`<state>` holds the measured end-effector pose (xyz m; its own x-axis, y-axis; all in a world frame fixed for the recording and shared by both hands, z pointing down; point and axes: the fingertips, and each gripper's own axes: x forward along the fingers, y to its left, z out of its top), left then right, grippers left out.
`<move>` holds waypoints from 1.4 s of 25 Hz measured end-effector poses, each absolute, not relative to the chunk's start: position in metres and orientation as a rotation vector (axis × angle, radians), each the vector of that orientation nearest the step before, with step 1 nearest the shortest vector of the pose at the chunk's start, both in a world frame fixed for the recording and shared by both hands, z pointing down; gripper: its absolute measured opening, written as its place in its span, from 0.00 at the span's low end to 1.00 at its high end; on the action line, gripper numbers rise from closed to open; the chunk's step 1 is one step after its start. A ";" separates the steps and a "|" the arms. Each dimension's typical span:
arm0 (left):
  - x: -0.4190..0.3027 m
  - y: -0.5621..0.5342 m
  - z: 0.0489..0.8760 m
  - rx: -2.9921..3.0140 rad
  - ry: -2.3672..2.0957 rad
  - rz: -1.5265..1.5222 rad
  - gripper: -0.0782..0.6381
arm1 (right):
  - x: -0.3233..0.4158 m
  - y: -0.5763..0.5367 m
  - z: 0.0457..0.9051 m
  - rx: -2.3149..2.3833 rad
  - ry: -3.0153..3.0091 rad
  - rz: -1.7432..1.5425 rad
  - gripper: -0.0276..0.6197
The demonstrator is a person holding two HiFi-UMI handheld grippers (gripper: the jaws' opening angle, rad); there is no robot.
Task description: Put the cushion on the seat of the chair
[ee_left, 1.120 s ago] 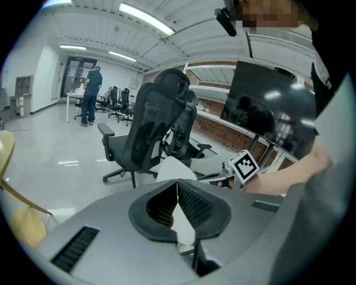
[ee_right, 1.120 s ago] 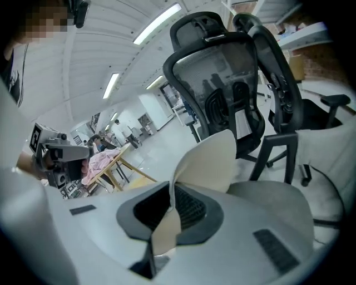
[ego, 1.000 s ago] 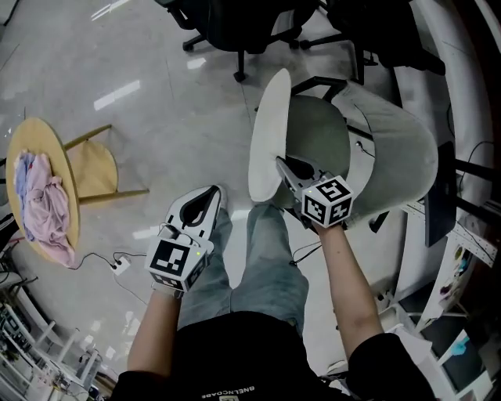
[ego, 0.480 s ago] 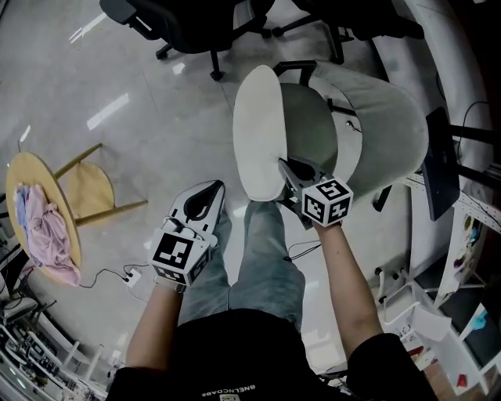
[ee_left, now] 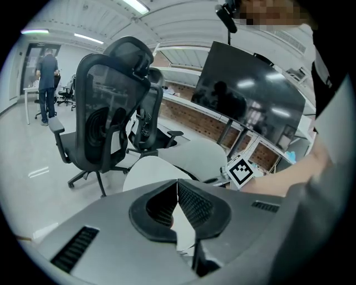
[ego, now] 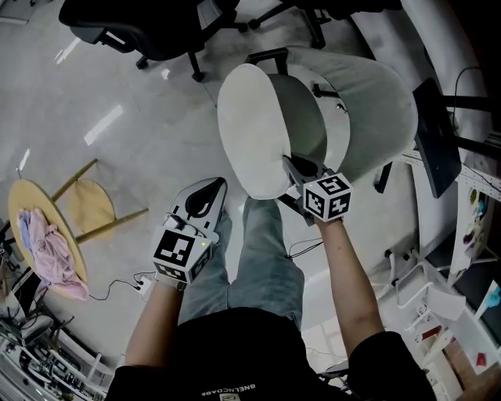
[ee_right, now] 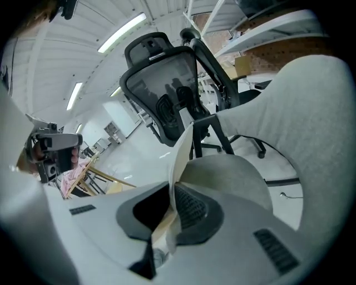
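Note:
A white oval cushion (ego: 250, 133) stands on edge over the front of the grey chair seat (ego: 307, 125), before the curved backrest (ego: 380, 90). My right gripper (ego: 296, 168) is shut on the cushion's lower rim. In the right gripper view the cushion edge (ee_right: 181, 153) runs up from between the jaws, with the seat (ee_right: 233, 178) just beyond. My left gripper (ego: 205, 196) hangs to the left of the cushion, above the person's knee, shut and empty. In the left gripper view the cushion (ee_left: 150, 172) and the chair (ee_left: 207, 157) lie ahead of it.
Black office chairs (ego: 156, 23) stand behind the grey chair. A round wooden stool (ego: 39, 227) with pink cloth (ego: 48, 249) is at the left, a power strip (ego: 143, 283) near it on the floor. A dark monitor (ego: 434, 133) and a white desk edge are at the right.
Both grippers have moved forward toward the grey chair. The cushion has travelled with the right gripper and now stands further over the seat.

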<state>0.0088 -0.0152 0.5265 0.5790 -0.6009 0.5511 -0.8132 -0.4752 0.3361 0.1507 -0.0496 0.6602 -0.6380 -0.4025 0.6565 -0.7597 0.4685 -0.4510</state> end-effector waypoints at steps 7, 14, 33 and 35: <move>0.025 -0.024 0.527 2.260 -1.083 0.497 0.13 | 0.174 -0.046 0.669 1.004 -2.216 1.033 0.10; 0.031 -0.030 0.528 2.278 -1.052 0.517 0.13 | 0.196 -0.045 0.674 1.059 -2.174 1.029 0.10; 0.043 -0.046 0.540 2.269 -1.048 0.535 0.13 | 0.261 -0.073 0.730 1.170 -1.876 0.988 0.10; 0.043 -0.048 0.543 2.262 -1.056 0.531 0.13 | 0.268 -0.074 0.740 1.176 -1.839 0.984 0.10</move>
